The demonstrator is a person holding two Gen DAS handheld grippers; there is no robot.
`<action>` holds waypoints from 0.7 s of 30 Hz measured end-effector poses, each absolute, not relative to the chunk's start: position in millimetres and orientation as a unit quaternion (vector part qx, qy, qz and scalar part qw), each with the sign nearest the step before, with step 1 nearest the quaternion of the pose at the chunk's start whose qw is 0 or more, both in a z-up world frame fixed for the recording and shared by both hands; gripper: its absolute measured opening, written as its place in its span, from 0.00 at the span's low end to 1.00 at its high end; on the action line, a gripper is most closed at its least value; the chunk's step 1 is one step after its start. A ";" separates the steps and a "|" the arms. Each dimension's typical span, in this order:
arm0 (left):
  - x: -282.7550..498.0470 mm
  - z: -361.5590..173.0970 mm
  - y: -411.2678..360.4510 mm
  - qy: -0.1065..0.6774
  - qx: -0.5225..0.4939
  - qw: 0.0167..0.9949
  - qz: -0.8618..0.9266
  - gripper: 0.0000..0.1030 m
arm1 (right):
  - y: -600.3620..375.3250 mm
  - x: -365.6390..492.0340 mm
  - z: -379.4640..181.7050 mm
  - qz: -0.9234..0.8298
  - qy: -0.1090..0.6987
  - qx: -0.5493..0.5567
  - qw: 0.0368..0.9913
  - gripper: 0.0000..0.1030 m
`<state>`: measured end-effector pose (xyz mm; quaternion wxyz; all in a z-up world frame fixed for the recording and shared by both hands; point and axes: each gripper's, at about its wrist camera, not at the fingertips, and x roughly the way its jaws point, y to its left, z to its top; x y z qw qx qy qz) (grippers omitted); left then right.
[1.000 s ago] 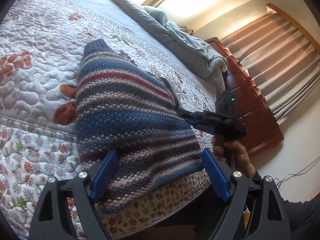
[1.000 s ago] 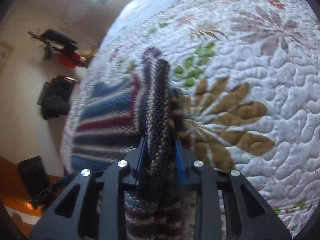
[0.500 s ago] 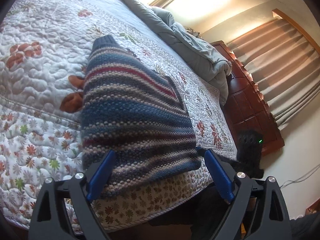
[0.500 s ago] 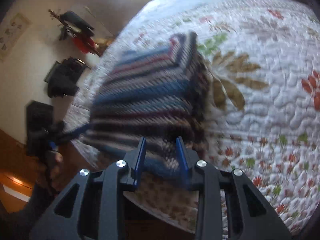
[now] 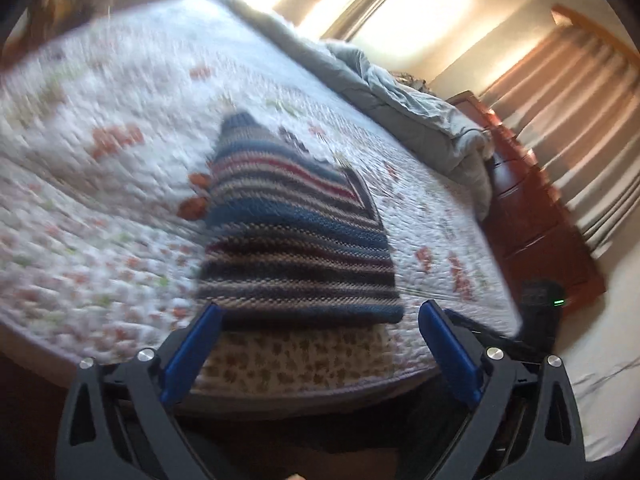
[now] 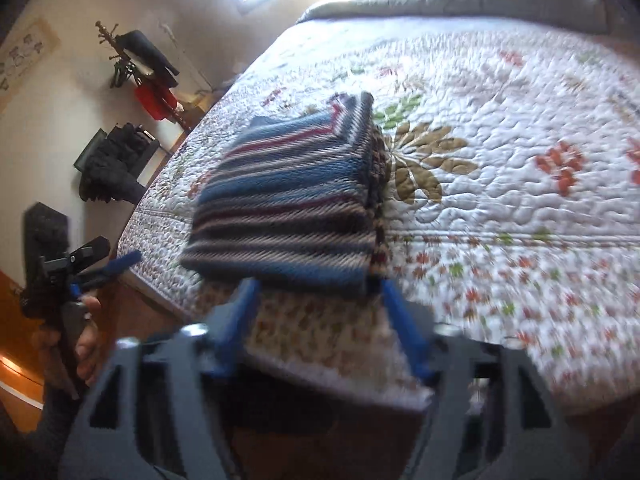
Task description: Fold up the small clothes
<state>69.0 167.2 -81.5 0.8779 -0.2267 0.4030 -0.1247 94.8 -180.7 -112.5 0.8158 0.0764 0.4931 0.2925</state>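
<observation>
Striped folded sweater (image 5: 296, 240) lies on the quilt (image 5: 120, 184); both claws are opening, gripping nothing.

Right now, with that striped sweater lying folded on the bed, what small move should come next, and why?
Probably draw both grippers back. The sweater lies folded near the quilt's edge, and the left hand-held gripper and right hand-held gripper are both opening with nothing between their fingers.
</observation>
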 end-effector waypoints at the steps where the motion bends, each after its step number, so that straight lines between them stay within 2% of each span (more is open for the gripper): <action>1: 55.9 -69.7 157.1 0.397 -0.188 0.892 -0.103 0.96 | -180.3 82.7 -102.8 0.286 0.483 0.070 0.824 0.85; 5: 11.2 -37.1 118.8 0.385 -0.087 0.918 -0.045 0.96 | -177.6 35.5 -73.7 0.260 0.454 0.047 0.851 0.93; 12: -41.4 -5.0 90.1 0.368 -0.070 0.927 -0.005 0.96 | -175.1 -22.6 -29.1 0.163 0.398 0.006 0.903 0.97; 21: -79.3 22.3 76.8 0.350 -0.083 0.932 -0.040 0.96 | -170.5 -55.1 -1.1 0.176 0.391 -0.024 0.903 0.97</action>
